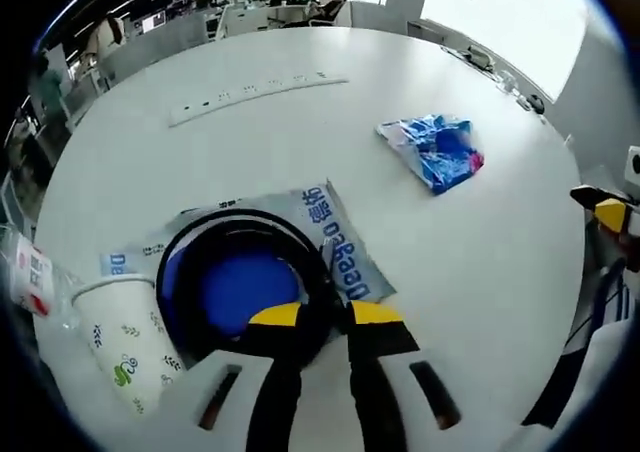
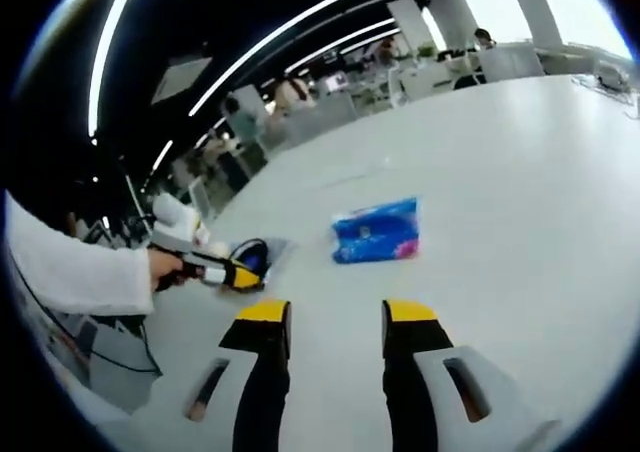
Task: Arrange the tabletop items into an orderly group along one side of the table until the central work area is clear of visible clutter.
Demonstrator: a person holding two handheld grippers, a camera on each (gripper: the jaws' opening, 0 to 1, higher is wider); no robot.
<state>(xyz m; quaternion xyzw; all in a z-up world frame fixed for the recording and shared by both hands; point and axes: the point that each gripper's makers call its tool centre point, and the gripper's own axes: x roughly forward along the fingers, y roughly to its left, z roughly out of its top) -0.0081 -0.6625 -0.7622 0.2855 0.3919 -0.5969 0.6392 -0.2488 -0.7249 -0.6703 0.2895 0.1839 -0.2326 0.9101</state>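
Left black gripper with yellow-tipped jaws (image 1: 325,314) is clamped down on the rim of the round black-rimmed blue dish (image 1: 240,290), jaws close together. Right black yellow-tipped gripper (image 2: 337,312) hovers apart from that dish, jaws spread wide, gripping nothing. White-sleeved hand (image 2: 162,266) grips the left tool.

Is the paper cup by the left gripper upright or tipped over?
Tipped. The paper cup lies on its side on the table, beside the round black container that the left gripper grips.

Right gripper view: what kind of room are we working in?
Probably an open-plan office: a large white round table, long ceiling light strips, and people at desks in the background.
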